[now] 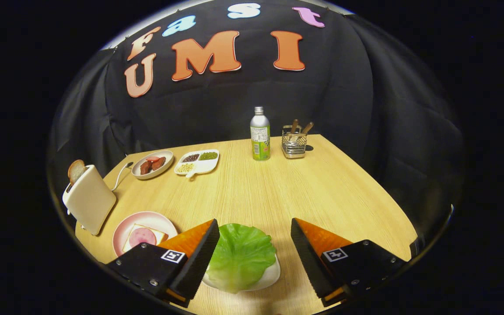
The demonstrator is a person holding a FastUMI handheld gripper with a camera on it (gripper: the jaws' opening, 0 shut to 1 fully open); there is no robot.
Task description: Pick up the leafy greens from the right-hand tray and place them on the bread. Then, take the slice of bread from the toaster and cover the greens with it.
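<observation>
The claw (255, 245) stands wide open with nothing in its hold; its 2 orange-faced fingers (199, 249) spread to either side of the leafy greens (241, 253), which lie between them on a white tray (269, 275), nearer the left finger than the right.

The bread (140, 236), topped with a round pink slice, sits on a pink plate (123, 227) just to the left of the left finger; the toaster (90, 199) stands beyond that plate, further left, with 1 slice of bread (76, 170) poking from its slot.

Risks as I judge them: the leaf looks thin and limp, so a closing pinch could slide over it or catch only an edge, letting it droop and drop on the way to the plate; closing too low could clamp the tray rim along with the leaf and drag the tray; since the leaf sits off-centre, the left finger would meet it first and might push it sideways; the short swing left passes close to the plate, and the left finger could knock it.
</observation>
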